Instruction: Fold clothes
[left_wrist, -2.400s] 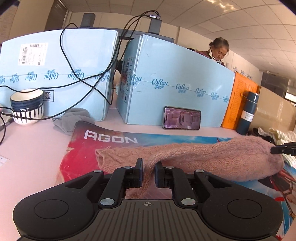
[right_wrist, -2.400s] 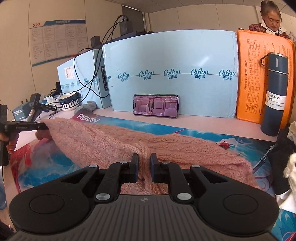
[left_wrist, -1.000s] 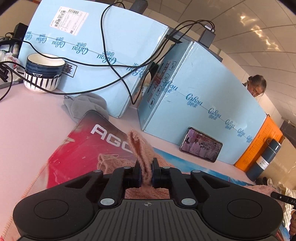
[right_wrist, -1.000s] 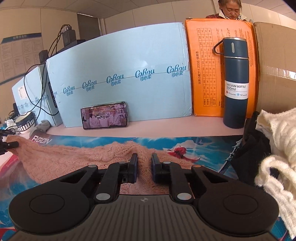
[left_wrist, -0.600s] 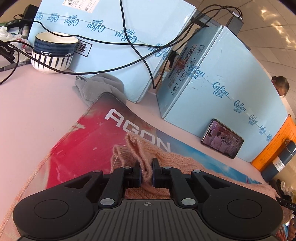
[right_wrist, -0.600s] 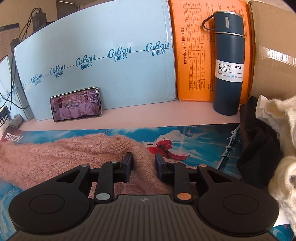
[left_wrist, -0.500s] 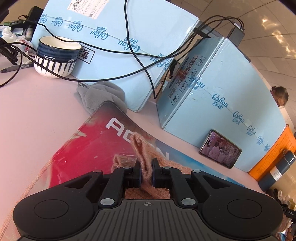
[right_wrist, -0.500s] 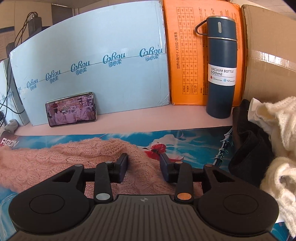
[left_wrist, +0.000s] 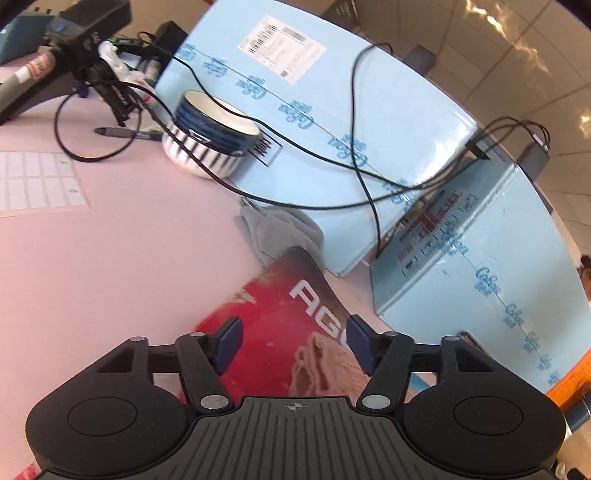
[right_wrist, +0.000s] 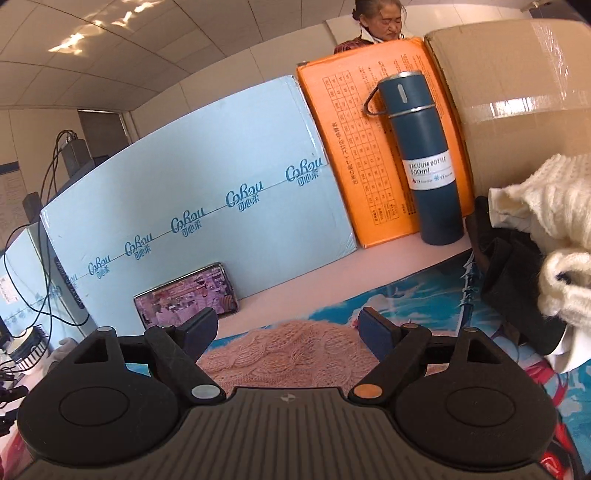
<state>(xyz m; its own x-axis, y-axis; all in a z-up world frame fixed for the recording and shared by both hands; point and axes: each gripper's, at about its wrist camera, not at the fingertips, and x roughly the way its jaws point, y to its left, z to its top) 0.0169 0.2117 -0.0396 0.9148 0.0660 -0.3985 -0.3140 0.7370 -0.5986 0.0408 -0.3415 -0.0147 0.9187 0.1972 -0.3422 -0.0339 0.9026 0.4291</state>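
Both grippers have let go: the left gripper, pinched on a fold of the pink sweater a moment ago, now stands wide open above it. The right gripper has spread fully too, and the knit lies loose on the mat.

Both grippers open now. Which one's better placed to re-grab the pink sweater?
Likely right. The right gripper, open, has the pink cable-knit sweater filling its gap; the open left gripper sees only a sweater edge over the red AGON desk mat.
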